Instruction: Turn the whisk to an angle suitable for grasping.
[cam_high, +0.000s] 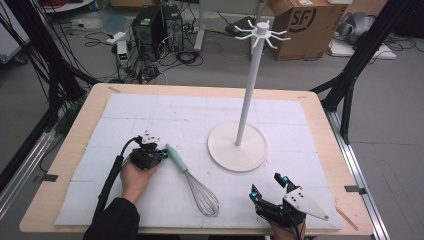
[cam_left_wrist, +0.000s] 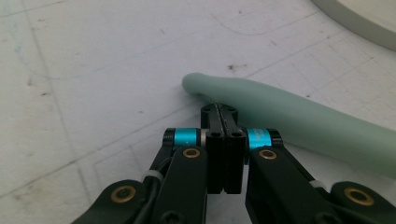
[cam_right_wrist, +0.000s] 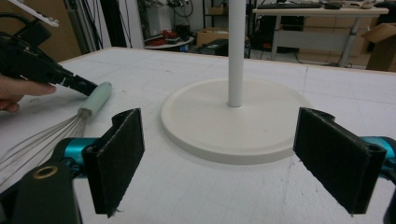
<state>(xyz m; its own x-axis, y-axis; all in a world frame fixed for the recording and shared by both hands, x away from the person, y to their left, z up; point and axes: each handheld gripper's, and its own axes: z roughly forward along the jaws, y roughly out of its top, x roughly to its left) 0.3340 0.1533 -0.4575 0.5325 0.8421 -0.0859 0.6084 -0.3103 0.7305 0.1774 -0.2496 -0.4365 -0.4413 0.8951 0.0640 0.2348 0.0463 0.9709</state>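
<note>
A whisk (cam_high: 192, 181) with a pale green handle (cam_left_wrist: 299, 123) and steel wires lies on the white mat, handle toward the far left. My left gripper (cam_high: 162, 152) is held low at the handle's left side. Its jaws are shut together with nothing between them, and the tips (cam_left_wrist: 219, 109) touch or nearly touch the handle near its end. My right gripper (cam_high: 268, 186) rests at the near right with its jaws wide open and empty. In the right gripper view, the open gripper (cam_right_wrist: 226, 156) faces the stand base, with the whisk handle (cam_right_wrist: 95, 103) and left gripper (cam_right_wrist: 86, 87) at left.
A white hanging stand with a round base (cam_high: 225, 150), a tall pole (cam_high: 250, 85) and hooks at the top stands in the mat's middle right. The mat (cam_high: 150, 110) covers a wooden table. Cables, computers and boxes lie on the floor beyond.
</note>
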